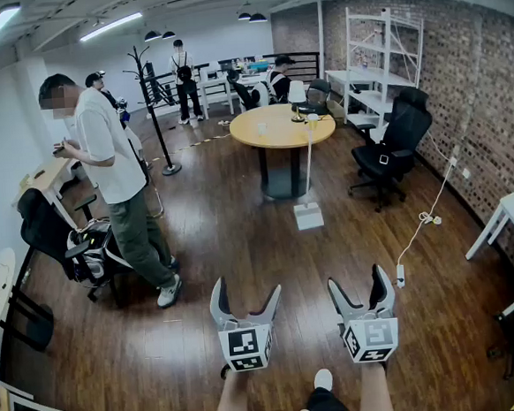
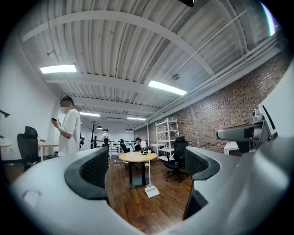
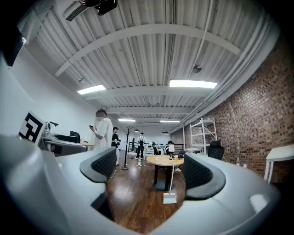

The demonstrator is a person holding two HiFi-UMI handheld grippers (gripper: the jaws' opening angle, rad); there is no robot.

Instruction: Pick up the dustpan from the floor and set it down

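Two grippers low at 6 o'clock in the head view: left gripper [image 1: 247, 290] and right gripper [image 1: 358, 279], side by side, level, jaws of both spread wide and released, gripping nothing. At 12 o'clock, well apart from both, the white dustpan [image 1: 308, 216] on the wooden floor [image 1: 234, 246], long handle upright, just beside a round table [image 1: 273, 130]. At 10 o'clock a person in a white shirt [image 1: 110, 158]; at 2 o'clock a black office chair [image 1: 391, 150].

Left gripper view: jaws wide apart, only air between the pads; dustpan [image 2: 151, 191] far off at 6 o'clock, framed between them, in front of the table.

Right gripper view: jaws likewise unclenched and empty; dustpan [image 3: 169, 198] at 6 o'clock, distant, near the right jaw's inner edge.
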